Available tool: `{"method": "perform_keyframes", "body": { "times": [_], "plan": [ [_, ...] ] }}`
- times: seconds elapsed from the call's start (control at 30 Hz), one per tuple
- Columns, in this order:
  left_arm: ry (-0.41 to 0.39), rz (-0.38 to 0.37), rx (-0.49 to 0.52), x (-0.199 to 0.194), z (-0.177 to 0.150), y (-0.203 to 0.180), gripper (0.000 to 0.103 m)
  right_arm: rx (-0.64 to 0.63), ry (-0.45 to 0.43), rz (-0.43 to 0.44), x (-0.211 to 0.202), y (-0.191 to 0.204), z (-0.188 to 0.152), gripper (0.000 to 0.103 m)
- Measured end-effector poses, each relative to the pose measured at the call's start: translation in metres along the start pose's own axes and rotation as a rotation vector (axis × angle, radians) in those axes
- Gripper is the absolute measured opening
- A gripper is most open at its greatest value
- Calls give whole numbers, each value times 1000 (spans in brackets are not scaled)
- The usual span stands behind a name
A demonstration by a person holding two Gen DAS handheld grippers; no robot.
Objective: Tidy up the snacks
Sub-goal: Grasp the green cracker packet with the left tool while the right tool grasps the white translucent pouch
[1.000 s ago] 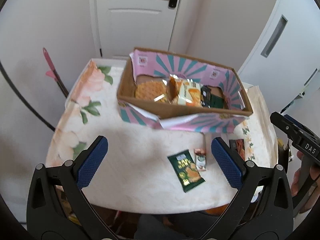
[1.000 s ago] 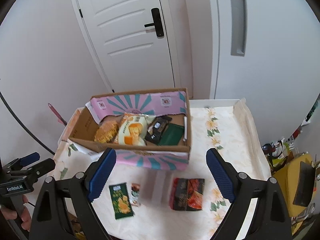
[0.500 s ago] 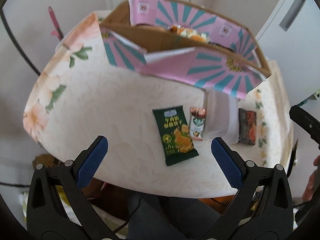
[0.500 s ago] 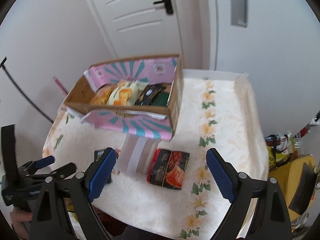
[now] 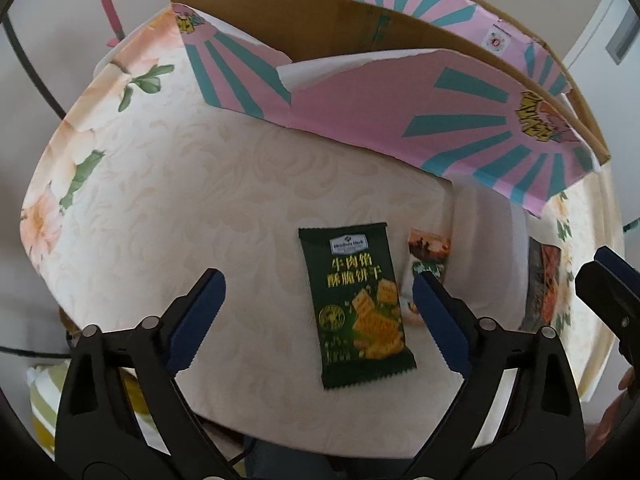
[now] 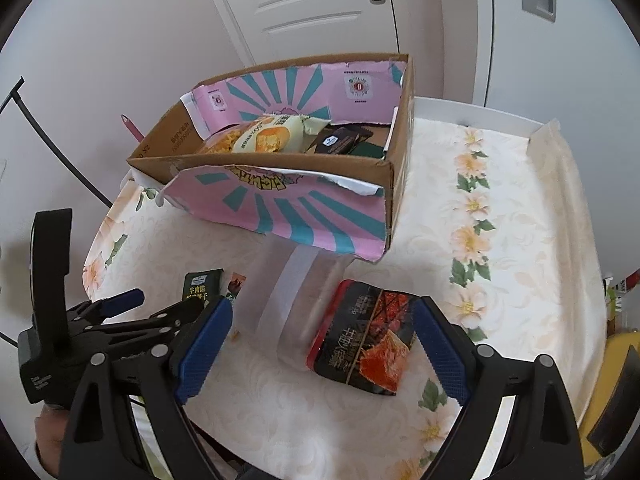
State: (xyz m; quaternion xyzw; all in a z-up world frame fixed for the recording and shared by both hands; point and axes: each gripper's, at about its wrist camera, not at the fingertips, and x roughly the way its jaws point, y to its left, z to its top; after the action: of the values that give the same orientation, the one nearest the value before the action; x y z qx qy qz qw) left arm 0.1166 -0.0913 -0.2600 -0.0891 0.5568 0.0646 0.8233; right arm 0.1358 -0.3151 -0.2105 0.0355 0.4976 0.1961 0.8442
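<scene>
Left gripper (image 5: 318, 312): jaws wide but closing, pads clear of everything. The green biscuit packet (image 5: 357, 307) lies flat on the floral tablecloth (image 5: 160, 208) between them, nearer the right-hand pad, untouched.

Right gripper (image 6: 320, 352): jaws spread wide, nothing gripped. The dark red-and-black snack pack (image 6: 366, 342) lies on the cloth between the pads, close to the right-hand one; contact cannot be told.

A small brown sachet (image 5: 428, 256) sits just beside the green packet, on its right.

Left wrist view only: the green packet's full face with yellow print; the cardboard box (image 5: 400, 92) seen from its pink-and-teal outer flap, contents hidden.

Right wrist view only: inside the box, a pale yellow cake packet (image 6: 272, 136) and dark packets (image 6: 340, 140) beside it; the white door (image 6: 320, 4) behind; the left gripper low at the table's near-left edge, covering most of the green packet.
</scene>
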Motion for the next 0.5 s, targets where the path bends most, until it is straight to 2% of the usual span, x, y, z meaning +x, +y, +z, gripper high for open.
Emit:
{"method": "perform_keyframes", "body": {
  "times": [0.03,0.13,0.2,0.37,0.5],
  "plan": [
    [-13,32,4,3,2,0,92,2,2,2,2,0,1,89],
    [-9,47,16,10,5,-5,86,1,10,10,11,1,3,89],
    [-3,67,27,14,6,-7,79,-5,16,11,16,3,5,89],
    [17,66,37,24,12,-8,77,-3,27,20,25,8,7,88],
    [33,90,63,30,15,-18,70,3,41,19,34,10,8,88]
  ]
}}
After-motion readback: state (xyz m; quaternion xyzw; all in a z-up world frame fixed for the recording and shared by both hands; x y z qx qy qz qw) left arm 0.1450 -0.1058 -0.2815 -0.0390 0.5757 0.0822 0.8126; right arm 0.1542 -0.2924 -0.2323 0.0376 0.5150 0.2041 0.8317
